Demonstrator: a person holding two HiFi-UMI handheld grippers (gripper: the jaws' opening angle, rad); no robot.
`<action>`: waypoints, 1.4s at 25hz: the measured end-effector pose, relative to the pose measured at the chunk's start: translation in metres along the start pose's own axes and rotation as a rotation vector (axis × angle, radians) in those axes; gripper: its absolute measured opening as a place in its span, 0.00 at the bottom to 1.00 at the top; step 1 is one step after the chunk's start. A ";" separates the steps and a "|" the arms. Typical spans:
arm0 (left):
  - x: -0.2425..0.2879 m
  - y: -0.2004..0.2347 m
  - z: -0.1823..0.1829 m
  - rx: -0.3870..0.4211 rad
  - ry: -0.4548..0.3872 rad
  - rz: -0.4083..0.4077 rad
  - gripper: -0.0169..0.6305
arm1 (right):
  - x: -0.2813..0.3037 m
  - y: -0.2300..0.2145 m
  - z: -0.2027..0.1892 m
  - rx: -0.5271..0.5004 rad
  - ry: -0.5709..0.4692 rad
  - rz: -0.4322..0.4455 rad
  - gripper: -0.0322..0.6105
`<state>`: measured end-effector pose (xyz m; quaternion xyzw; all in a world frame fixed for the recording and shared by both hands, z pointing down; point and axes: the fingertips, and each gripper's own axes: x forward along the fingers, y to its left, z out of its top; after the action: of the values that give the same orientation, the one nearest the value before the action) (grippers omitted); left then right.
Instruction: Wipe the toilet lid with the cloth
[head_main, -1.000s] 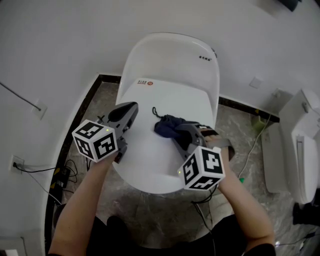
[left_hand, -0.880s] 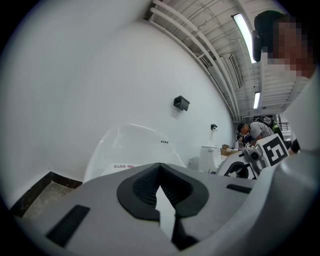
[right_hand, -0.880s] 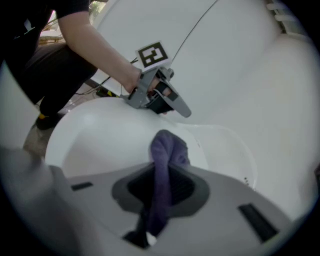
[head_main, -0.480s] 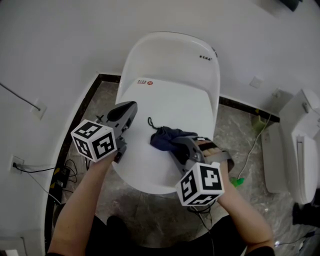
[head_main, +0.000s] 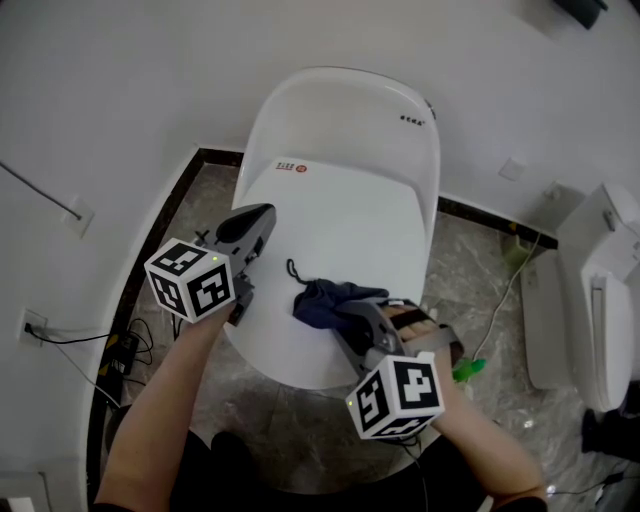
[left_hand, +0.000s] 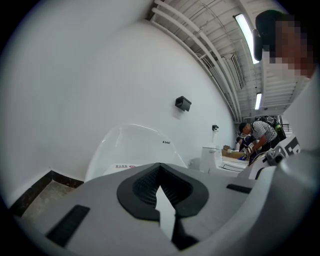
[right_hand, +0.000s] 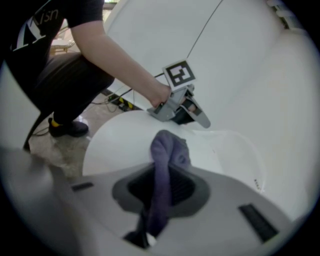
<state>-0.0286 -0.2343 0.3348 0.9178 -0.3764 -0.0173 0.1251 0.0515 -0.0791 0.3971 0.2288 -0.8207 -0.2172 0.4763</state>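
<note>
Dark blue cloth, bunched, on the front half of the white toilet lid, near end pinched between the jaws of the right gripper; thin dark cord trailing from the bunch toward the lid's left side. Seen from the right gripper view: cloth clamped in the closed jaws of the right gripper and draped forward onto the lid.

Left gripper at the lid's left edge, well apart from the cloth, jaws together and empty. Same closed, empty state of the left gripper in its own view, aimed toward the toilet's raised white back. Contact between left gripper and lid not discernible.

Marbled floor around the toilet. Second white fixture at far right.
</note>
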 end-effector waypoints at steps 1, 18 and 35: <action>0.000 0.000 0.000 0.000 0.000 0.001 0.05 | -0.001 0.003 0.001 0.000 -0.002 0.005 0.16; 0.001 -0.001 -0.002 -0.002 0.003 0.001 0.05 | -0.021 0.049 0.013 0.021 -0.036 0.091 0.16; 0.005 0.002 -0.001 -0.006 -0.003 0.008 0.05 | 0.031 -0.150 -0.001 0.068 0.021 -0.148 0.16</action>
<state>-0.0267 -0.2387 0.3361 0.9159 -0.3802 -0.0191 0.1274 0.0640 -0.2175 0.3323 0.3070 -0.8035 -0.2212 0.4596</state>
